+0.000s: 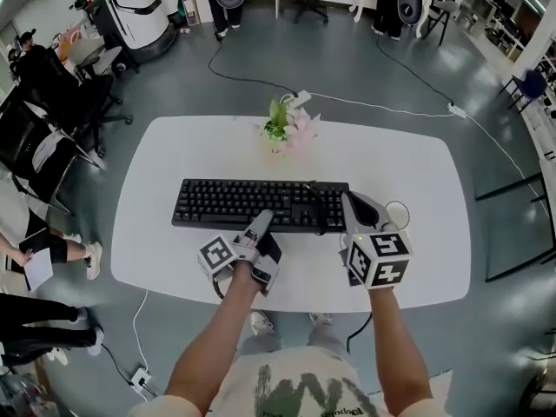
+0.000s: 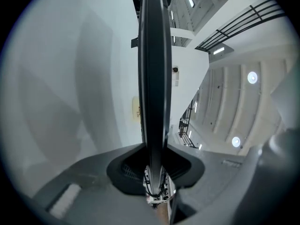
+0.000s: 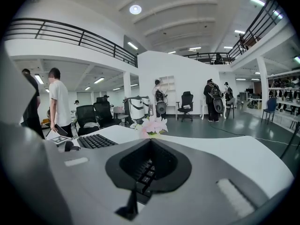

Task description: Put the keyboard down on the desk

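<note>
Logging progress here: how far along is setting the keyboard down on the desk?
Done: the keyboard lies level, low over the desk. In hand: the left tongs and right tongs both grip its near edge. Remaining: resting it fully, which I cannot confirm yet, then letting go.

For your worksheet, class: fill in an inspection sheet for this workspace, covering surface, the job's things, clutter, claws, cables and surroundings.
Surface: white oval table.
Job's things: black keyboard lies across the middle; whether it rests on the top cannot be told.
Clutter: small pot of pink flowers behind the keyboard.
Claws: left claw shut on the keyboard's near edge; right claw shut on its right end.
Cables: thin loop on the table beside the right claw; leads and a power strip on the floor.
Surroundings: office chairs, people, grey floor.
</note>
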Motion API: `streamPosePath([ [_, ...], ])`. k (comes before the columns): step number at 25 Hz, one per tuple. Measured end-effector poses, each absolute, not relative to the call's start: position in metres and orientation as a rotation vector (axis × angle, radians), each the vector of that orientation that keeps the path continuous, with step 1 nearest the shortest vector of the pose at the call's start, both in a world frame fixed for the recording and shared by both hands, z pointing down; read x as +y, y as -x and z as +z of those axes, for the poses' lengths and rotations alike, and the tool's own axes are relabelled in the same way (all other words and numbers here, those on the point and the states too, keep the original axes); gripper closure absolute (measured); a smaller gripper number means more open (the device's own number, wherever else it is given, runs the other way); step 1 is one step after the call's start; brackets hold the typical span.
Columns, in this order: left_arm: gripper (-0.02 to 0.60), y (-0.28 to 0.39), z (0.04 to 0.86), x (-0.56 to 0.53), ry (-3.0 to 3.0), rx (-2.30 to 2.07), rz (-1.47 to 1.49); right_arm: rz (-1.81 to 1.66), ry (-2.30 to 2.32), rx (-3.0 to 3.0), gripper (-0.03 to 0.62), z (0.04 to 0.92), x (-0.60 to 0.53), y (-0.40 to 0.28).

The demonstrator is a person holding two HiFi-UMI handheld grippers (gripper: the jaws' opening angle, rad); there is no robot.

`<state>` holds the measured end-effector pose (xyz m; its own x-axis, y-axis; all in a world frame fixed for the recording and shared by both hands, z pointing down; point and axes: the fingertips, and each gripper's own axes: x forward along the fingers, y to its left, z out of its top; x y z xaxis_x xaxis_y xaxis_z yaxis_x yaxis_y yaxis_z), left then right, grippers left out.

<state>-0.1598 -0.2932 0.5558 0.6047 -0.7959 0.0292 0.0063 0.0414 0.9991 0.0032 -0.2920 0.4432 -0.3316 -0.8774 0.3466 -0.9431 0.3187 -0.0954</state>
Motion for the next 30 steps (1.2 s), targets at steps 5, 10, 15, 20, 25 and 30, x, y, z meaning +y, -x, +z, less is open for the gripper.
streamPosePath([
  [5,0.485,0.156,0.575,-0.295,-1.368,-0.74,-0.676,0.442,-1.657,-2.338,0.595,0.454,-0.293,-0.006],
  [10,0.483,0.151,0.586,-0.301,-1.343,-0.731,-0.676,0.466,-1.635,-2.315,0.595,0.463,-0.289,-0.008],
  [15,0.483,0.147,0.593,-0.301,-1.345,-0.741,-0.646,0.47,-1.619,-2.313,0.595,0.465,-0.286,-0.01],
  [20,0.483,0.145,0.599,-0.301,-1.326,-0.754,-0.649,0.476,-1.605,-2.315,0.595,0.469,-0.285,-0.009],
  [25,0.482,0.143,0.608,-0.299,-1.301,-0.772,-0.609,0.473,-1.584,-2.323,0.595,0.471,-0.286,-0.004],
  [30,0.448,0.143,0.608,-0.301,-1.252,-0.785,-0.614,0.476,-1.562,-2.336,0.595,0.47,-0.288,0.0],
])
